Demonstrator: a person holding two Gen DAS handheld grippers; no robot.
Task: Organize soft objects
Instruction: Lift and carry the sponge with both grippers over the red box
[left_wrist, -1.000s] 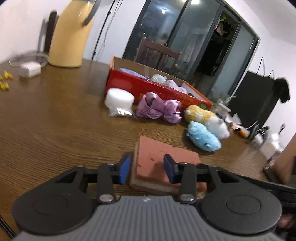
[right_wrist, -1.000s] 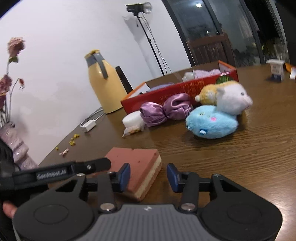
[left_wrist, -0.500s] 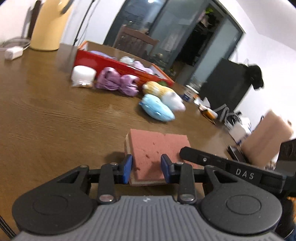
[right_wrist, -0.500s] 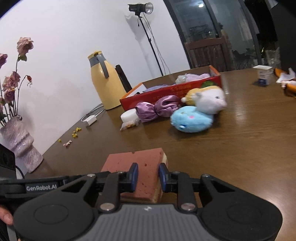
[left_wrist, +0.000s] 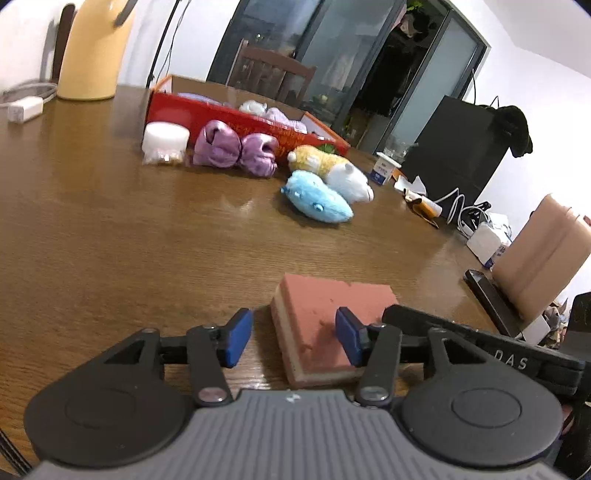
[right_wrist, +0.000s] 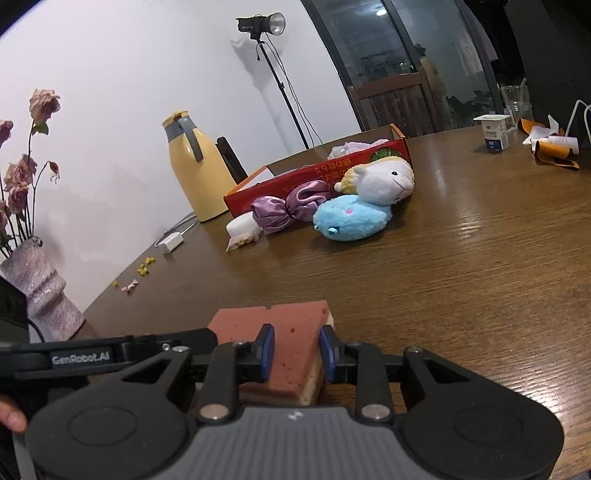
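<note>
While my right gripper (right_wrist: 297, 350) has the sponge (right_wrist: 291, 343) pinched between its blue pads, its jaws are easing apart a little, so I judge this a handover still settling. The sponge lies flat on the table (right_wrist: 461, 280), near me and well apart from the red box (right_wrist: 321, 173) where the other soft things sit. My left gripper (left_wrist: 291, 341) is letting go: its jaws are opening, the near pad stands clear of the sponge and the far one is over the pink top, gripping nothing.

To do this well I would firm the right-hand pinch before lifting, since a sponge yields and can slip out. I would draw the left one straight back so its pad does not drag the sponge. Then I would carry it over the blue plush (right_wrist: 351, 218) and white plush (right_wrist: 384, 177) to the box.
</note>
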